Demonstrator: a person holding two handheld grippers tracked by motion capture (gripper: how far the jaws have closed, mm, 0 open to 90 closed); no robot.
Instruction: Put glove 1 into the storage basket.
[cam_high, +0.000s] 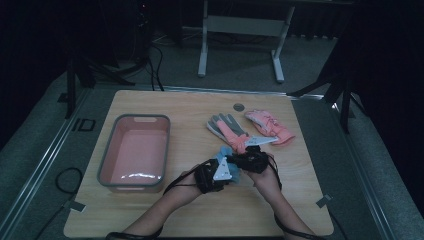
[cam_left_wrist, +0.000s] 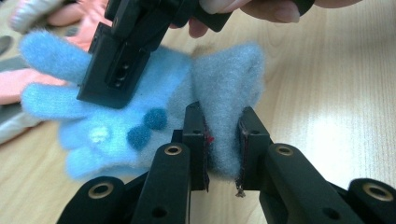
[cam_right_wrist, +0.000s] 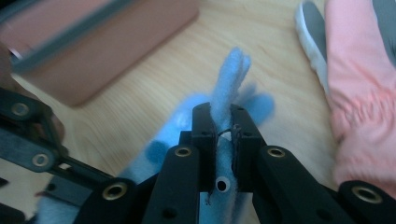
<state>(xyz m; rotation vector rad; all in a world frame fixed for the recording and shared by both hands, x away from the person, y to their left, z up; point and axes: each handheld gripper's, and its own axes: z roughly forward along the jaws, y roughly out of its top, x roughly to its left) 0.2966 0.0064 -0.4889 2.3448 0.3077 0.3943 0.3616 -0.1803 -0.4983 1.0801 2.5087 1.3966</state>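
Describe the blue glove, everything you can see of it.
The blue glove is small, light blue and fuzzy like fleece, with stubby fingers, two darker blue pom-poms and a pale spot. The left gripper is shut on its cuff end; the right gripper pinches a finger. It hangs between them over the wooden table, near the front edge, beside the pink bin.

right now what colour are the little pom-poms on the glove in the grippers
Darker teal-blue pom-poms on the light blue glove, clearest in the left gripper view.
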